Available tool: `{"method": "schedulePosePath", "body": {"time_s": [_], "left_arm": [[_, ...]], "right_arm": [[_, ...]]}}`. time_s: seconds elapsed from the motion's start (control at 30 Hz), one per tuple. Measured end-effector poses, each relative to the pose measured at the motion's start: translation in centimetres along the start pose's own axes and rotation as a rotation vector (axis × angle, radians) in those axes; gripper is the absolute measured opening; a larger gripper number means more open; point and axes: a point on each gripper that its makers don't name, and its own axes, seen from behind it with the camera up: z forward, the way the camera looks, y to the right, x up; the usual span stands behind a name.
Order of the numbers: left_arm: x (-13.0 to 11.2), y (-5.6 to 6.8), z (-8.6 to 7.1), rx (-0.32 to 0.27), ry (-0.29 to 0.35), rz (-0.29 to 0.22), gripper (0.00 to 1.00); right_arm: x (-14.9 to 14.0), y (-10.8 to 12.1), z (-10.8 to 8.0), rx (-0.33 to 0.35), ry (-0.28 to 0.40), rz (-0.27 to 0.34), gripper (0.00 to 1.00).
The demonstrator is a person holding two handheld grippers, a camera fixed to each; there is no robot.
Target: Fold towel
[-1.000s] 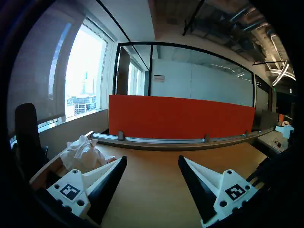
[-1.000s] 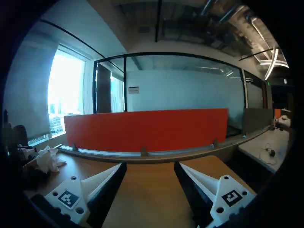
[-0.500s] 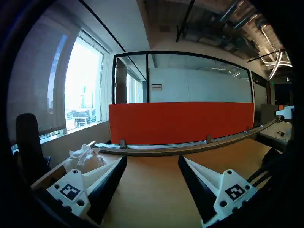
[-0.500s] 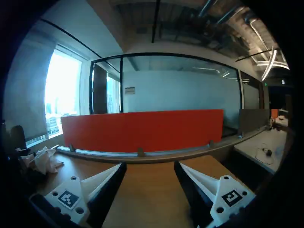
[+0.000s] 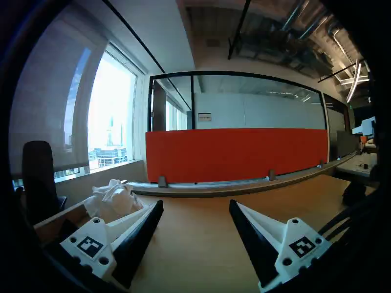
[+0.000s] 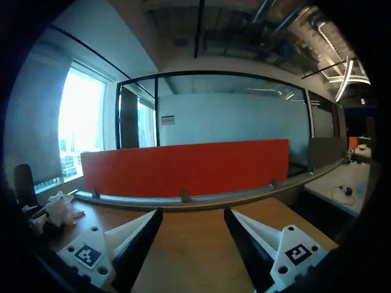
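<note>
Two views, logged in turn.

Left gripper view: I record one left hand-held gripper [image 5: 194, 205] at the bottom of the frame, its two fingers spread wide apart over bare wood and gripping nothing. One wooden counter [image 5: 195, 254] runs beneath it. One white towel [image 5: 113, 198], crumpled in a heap, lies on the counter at lower left, just behind the left-hand finger; I cannot tell whether they touch. One orange partition [image 5: 234, 154] stands along the counter's far edge, centre frame. One window [image 5: 110, 127] is at upper left and one dark chair [image 5: 38, 176] at far left.

Right gripper view: one right hand-held gripper [image 6: 193, 211], bottom of frame, fingers likewise wide apart and holding nothing. The towel sits crumpled at far lower left, well apart from this gripper.
</note>
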Motion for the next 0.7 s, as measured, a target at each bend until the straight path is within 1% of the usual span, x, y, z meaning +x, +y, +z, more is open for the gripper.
{"method": "schedulePosePath", "body": {"time_s": [0.23, 0.37, 0.53, 0.7], "left_arm": [[-2.6, -0.4, -1.0, 0.010, 0.012, -0.020, 1.00], [-3.9, -0.6, -1.6, 0.014, 0.020, -0.019, 1.00], [-5.3, -0.3, -2.0, 0.013, 0.027, -0.028, 1.00], [-6.2, -0.1, -2.3, 0.011, 0.037, -0.041, 1.00]], "right_arm": [[-2.7, -0.5, -0.3, 0.013, -0.005, -0.007, 0.97], [-3.5, -1.0, -0.4, 0.024, -0.007, -0.009, 0.97], [-4.3, -1.8, -0.5, 0.037, -0.003, -0.017, 0.97], [-5.1, -2.6, -0.5, 0.048, -0.004, -0.030, 0.97]]}}
